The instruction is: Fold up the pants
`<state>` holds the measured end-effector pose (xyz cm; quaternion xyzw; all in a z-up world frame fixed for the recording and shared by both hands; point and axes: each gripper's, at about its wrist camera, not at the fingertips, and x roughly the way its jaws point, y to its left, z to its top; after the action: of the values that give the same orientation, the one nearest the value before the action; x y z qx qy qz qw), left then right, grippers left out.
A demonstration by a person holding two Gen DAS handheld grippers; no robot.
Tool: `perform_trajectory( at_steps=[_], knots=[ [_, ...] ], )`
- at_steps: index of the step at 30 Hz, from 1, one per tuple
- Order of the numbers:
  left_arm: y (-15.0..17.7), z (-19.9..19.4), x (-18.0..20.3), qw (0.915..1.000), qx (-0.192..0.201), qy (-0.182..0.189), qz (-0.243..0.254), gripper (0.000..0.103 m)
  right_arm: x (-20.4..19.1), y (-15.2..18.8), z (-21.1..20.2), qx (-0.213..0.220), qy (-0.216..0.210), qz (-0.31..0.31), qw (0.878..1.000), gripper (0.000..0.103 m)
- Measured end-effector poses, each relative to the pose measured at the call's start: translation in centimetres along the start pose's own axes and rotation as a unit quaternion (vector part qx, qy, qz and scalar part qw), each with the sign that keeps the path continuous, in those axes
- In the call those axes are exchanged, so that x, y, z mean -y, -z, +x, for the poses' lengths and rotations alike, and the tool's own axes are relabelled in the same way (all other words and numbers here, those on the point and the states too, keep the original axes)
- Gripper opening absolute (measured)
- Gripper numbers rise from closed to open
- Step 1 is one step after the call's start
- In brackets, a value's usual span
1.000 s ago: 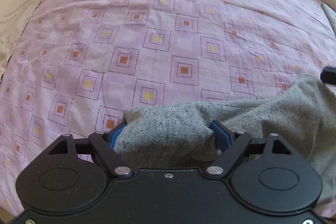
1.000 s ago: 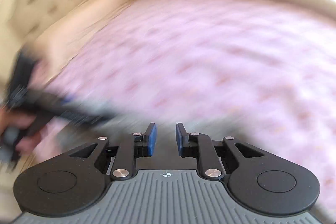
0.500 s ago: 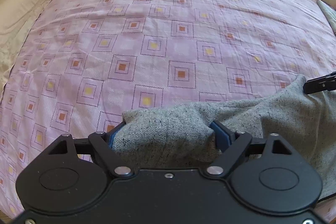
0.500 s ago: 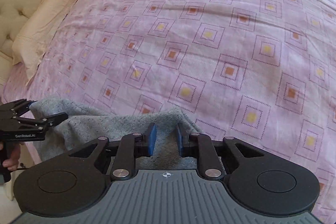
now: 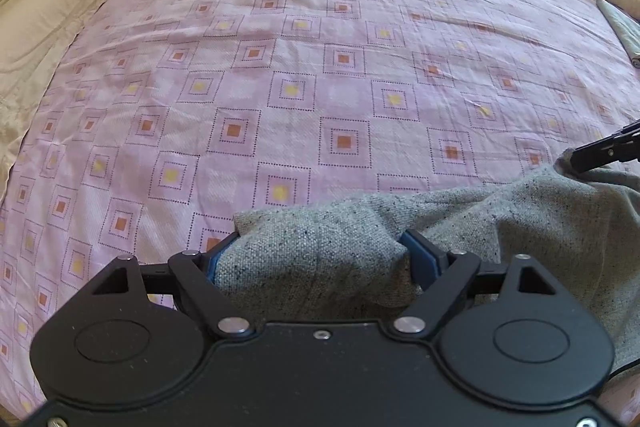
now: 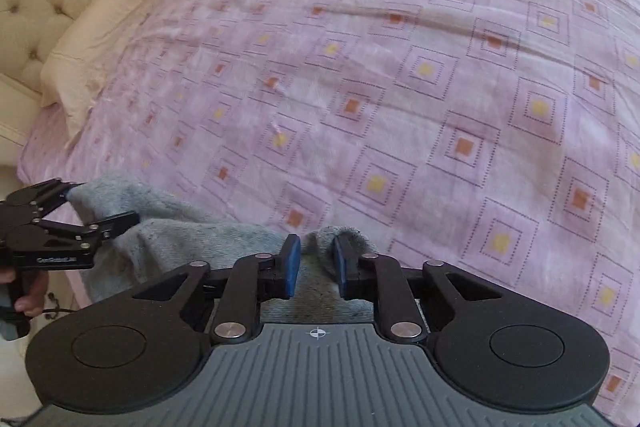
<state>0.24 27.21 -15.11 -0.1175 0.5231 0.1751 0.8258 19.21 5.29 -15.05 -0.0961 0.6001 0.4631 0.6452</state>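
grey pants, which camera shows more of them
The left wrist view: the grey pants stretch from the left tool, wide around a bunched fold, to the right tool at the far corner. The right wrist view shows only an edge between its own blue pads, partly hidden.

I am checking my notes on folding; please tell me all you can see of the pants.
The pants are grey speckled knit, soft and crumpled, lying at the near edge of the pink sheet. The left gripper clamps a thick bunch between wide jaws. The right gripper has just been closing on another edge, cloth between its pads.
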Motion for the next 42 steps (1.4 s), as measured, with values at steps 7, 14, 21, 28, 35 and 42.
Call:
perform_trajectory(
  at_steps=[7,14,21,28,35,42],
  knots=[
    [-3.3,0.6,-1.7,0.9984,-0.016,0.001,-0.054,0.089,0.1,-0.4,-1.7,0.091,0.092,0.004,0.992,0.001],
    [-5.9,1.7,-4.9,0.9907,-0.054,-0.071,-0.102,0.075,0.6,-2.0,-1.4,0.115,0.108,0.028,0.987,0.000],
    [-4.4,-3.3,-3.3,0.9949,-0.039,-0.033,-0.086,0.075,-7.4,0.3,-1.7,0.093,0.031,-0.129,0.987,0.002],
    [-1.5,0.8,0.1,0.9958,-0.067,-0.061,-0.010,0.085,-9.3,1.9,3.5,0.045,0.075,-0.144,0.986,0.002],
    [-1.4,0.9,-1.5,0.9932,-0.086,-0.033,-0.071,0.087,-7.8,0.6,2.7,0.093,0.135,-0.053,0.985,0.003],
    [0.2,-3.5,0.5,0.9971,-0.054,-0.018,-0.050,0.082,-8.3,7.8,-3.9,0.145,0.121,0.026,0.982,0.003]
  ],
)
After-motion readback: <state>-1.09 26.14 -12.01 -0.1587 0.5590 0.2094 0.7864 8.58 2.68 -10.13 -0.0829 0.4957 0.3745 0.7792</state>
